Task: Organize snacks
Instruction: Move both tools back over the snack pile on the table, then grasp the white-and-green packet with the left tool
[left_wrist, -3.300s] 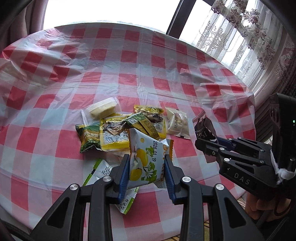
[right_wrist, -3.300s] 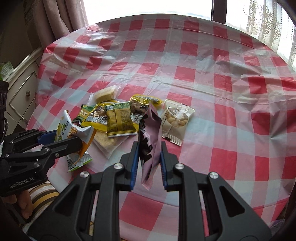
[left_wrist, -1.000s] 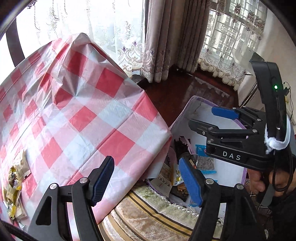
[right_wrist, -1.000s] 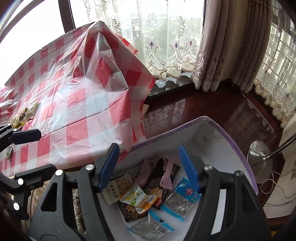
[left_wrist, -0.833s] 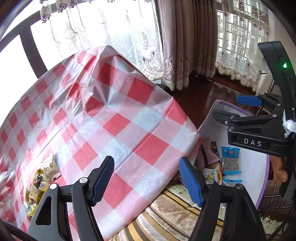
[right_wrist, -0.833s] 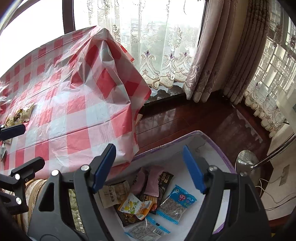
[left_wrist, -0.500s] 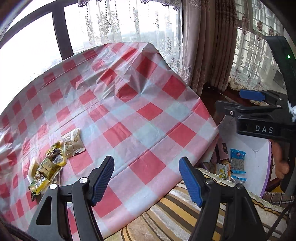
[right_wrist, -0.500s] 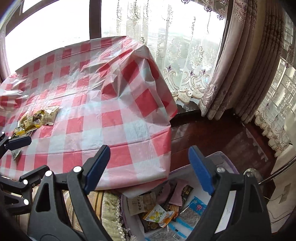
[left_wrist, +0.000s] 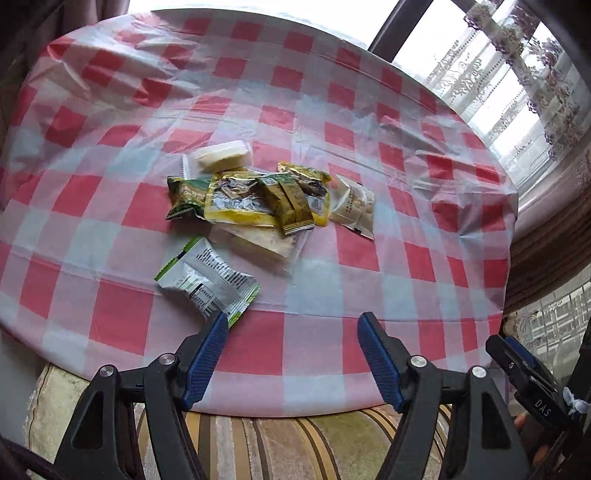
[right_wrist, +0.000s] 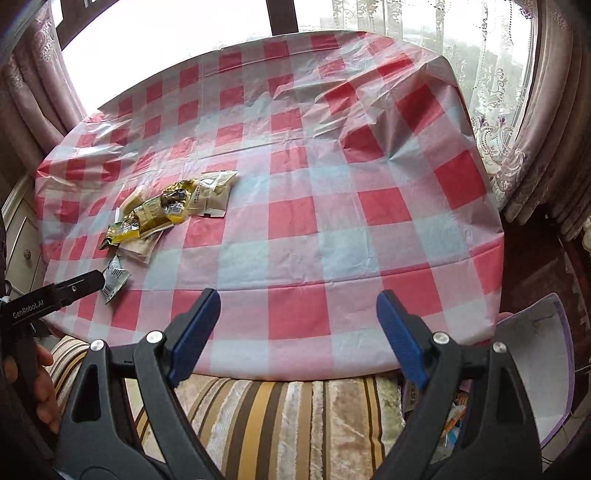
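Several snack packets lie in a pile (left_wrist: 258, 199) on the red and white checked table (left_wrist: 369, 258). A silver and green packet (left_wrist: 207, 280) lies nearest, just beyond my left finger. My left gripper (left_wrist: 291, 332) is open and empty at the table's near edge. A white packet (left_wrist: 352, 206) lies at the pile's right. In the right wrist view my right gripper (right_wrist: 297, 314) is open and empty at the near edge; the pile (right_wrist: 170, 210) lies far left. The purple-rimmed bin (right_wrist: 535, 369) sits lower right on the floor.
A striped cushion (right_wrist: 277, 417) lies below the table's near edge. Curtains (right_wrist: 546, 129) hang at the right. A cabinet (right_wrist: 18, 229) stands at the far left. The other gripper (left_wrist: 532, 391) shows at the lower right of the left wrist view.
Both grippers held snacks 3.3 s ago, then hung open over the bin. They have since swung left, back to the table; the left one now faces the snack pile.
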